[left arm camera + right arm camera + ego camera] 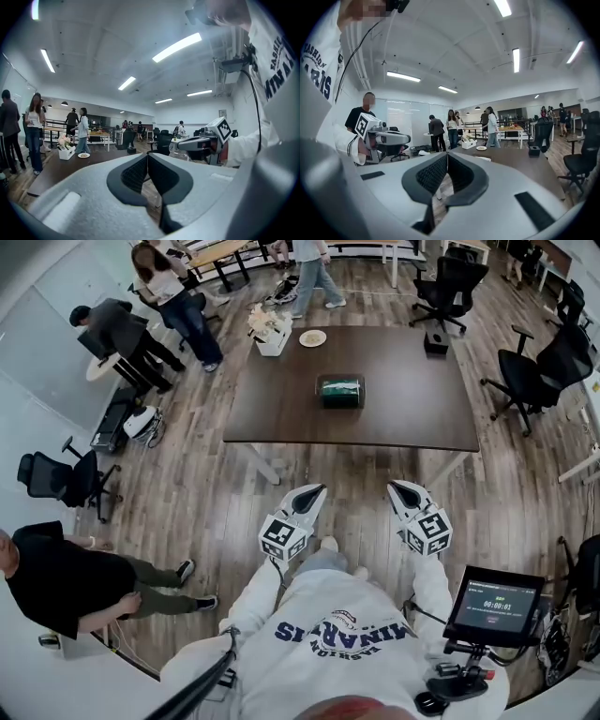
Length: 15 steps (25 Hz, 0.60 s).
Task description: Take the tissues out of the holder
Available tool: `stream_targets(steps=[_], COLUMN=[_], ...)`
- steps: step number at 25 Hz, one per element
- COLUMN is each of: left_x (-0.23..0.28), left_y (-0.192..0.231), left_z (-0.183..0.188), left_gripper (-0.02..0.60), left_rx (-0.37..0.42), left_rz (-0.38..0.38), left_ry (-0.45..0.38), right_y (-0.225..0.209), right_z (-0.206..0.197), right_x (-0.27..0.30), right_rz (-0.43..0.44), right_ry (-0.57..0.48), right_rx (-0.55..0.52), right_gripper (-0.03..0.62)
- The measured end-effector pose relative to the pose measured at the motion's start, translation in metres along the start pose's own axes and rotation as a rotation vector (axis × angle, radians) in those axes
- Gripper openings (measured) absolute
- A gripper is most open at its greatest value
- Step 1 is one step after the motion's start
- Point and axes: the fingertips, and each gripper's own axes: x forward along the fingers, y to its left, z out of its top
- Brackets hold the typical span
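Note:
The tissue holder (pixel 340 390), a dark box with a green band, stands near the middle of the dark brown table (pixel 281 418) in the head view. Both grippers hover short of the table's near edge, well apart from the holder. My left gripper (pixel 317 489) points toward the table, shut and empty; in its own view the jaws of the left gripper (pixel 148 157) meet with nothing between them. My right gripper (pixel 395 487) is beside it, also shut and empty, and the right gripper (pixel 447 155) shows closed jaws. The holder is not clear in either gripper view.
A white basket of flowers (pixel 270 334), a small plate (pixel 312 337) and a small black box (pixel 436 343) sit at the table's far edge. Office chairs (pixel 539 371) stand to the right. Several people stand or sit at the left. A screen on a stand (pixel 494 604) is at my right.

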Motion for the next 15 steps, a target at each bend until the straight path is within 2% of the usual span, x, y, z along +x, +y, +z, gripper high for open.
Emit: stream_targets(steps=[8, 15], left_x=[0.033, 0.084], left_y=[0.035, 0.107], left_z=[-0.013, -0.016], left_gripper=[0.006, 0.006], left_rx=[-0.033, -0.056], left_rz=[-0.013, -0.050], left_ry=[0.005, 0.012], right_y=[-0.027, -0.071], right_z=[-0.007, 0.002], right_x=[0.033, 0.105], right_rz=[-0.006, -0.040], right_ry=[0.028, 0.046], right_rx=[0.022, 0.037], right_gripper=[0.009, 0.009])
